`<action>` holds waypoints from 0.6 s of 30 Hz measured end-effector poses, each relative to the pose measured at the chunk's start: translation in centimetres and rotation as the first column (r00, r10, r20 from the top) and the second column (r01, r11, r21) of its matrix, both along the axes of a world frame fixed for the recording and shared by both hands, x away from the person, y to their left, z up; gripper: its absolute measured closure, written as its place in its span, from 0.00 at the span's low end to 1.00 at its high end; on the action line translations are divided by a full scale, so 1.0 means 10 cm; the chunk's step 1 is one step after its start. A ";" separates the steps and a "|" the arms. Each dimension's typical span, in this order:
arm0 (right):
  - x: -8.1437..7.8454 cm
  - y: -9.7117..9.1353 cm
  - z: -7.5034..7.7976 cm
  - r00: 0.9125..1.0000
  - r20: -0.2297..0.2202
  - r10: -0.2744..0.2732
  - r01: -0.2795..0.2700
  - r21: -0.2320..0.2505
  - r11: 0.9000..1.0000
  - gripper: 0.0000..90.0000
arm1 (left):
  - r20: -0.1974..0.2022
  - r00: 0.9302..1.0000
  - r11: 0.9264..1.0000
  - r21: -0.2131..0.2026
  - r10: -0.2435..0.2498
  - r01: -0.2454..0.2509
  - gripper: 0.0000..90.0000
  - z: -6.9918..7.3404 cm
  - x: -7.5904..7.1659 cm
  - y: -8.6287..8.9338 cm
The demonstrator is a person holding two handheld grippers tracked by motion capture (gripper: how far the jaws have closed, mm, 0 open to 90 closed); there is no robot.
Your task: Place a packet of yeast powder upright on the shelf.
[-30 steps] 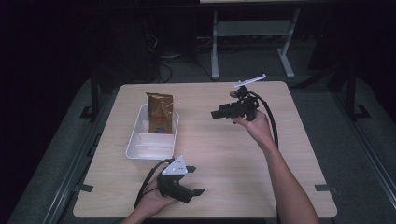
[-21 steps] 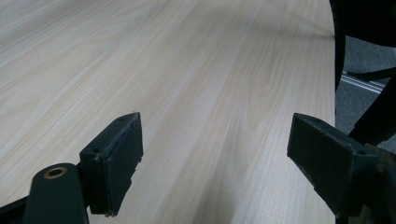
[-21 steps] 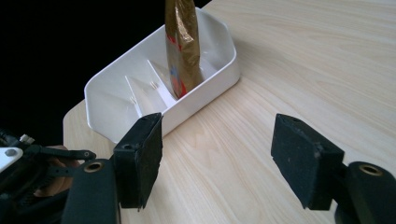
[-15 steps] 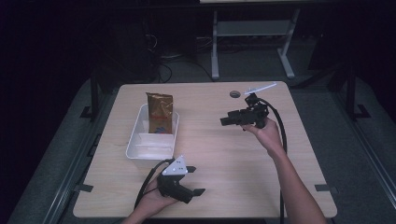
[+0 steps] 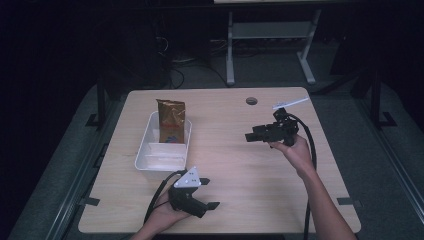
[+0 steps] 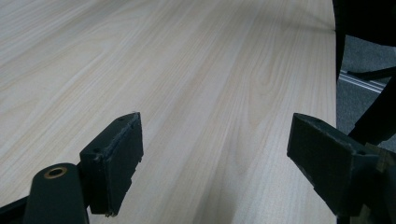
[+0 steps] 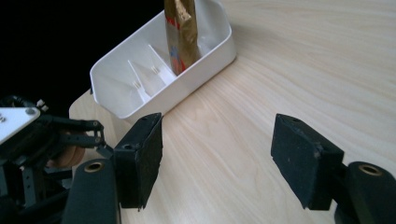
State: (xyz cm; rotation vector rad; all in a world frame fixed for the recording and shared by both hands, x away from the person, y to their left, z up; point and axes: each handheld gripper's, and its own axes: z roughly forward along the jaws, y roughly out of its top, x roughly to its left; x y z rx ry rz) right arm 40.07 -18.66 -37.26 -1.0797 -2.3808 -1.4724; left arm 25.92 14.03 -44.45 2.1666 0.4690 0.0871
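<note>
Wood-grain table [image 5: 235,165] carries a white divided bin [image 5: 150,161] at its left, with a gold snack pouch [image 5: 171,121] upright in the far compartment. Right gripper [image 5: 250,135], jaws wide and empty, should approach the pouch level, squarely astride. Left gripper [image 5: 214,205] rests open, empty.

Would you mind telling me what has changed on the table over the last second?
The right claw, open and empty, has drifted from the table's far edge toward the person and slightly lower, pointing at the white tray. The left claw, the tray and the gold pouch standing in it stayed put.
</note>
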 end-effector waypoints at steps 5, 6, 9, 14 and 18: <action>-0.05 -0.05 -0.02 1.000 0.003 -0.005 0.005 0.008 1.000 0.37 | 0.000 1.000 1.000 0.001 0.000 0.000 0.20 0.00 0.00 0.00; -0.07 -0.07 -0.03 1.000 0.004 -0.007 0.007 0.010 1.000 0.37 | 0.001 1.000 1.000 0.000 0.000 0.000 0.20 0.00 0.00 0.00; -0.10 -0.11 -0.05 1.000 0.002 -0.009 0.009 0.010 1.000 0.37 | 0.000 1.000 1.000 -0.001 0.002 -0.002 0.20 0.00 0.00 0.00; -0.16 -0.18 -0.08 1.000 -0.002 -0.018 0.018 0.019 1.000 0.37 | 0.001 1.000 1.000 0.002 0.000 0.000 0.20 0.00 0.00 0.00; -0.20 -0.23 -0.10 1.000 -0.002 -0.022 0.022 0.020 1.000 0.37 | 0.000 1.000 1.000 0.000 0.000 0.000 0.20 0.00 0.00 0.01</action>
